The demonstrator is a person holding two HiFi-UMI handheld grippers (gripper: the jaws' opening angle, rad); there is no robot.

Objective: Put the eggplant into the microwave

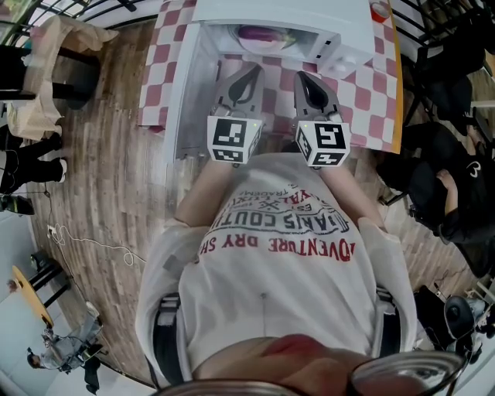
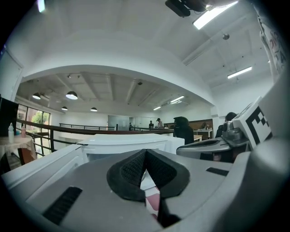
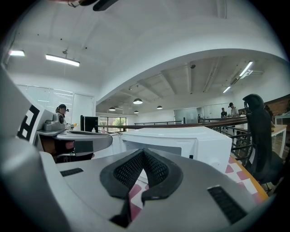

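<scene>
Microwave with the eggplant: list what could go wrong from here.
1. The microwave door stands open right beside the shut, empty left tool. A careless sideways move might knock it.
2. What looks like the eggplant already lies inside. Pushing the door closed with a shut tool could slip off it, or shift the microwave on the checked cloth.

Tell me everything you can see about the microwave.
The microwave is white and boxy, standing upright on a red-and-white checked tablecloth. Its door is swung wide open to the left in the head view, and its control panel is on the right. Inside, a purple eggplant lies in the cavity.
</scene>
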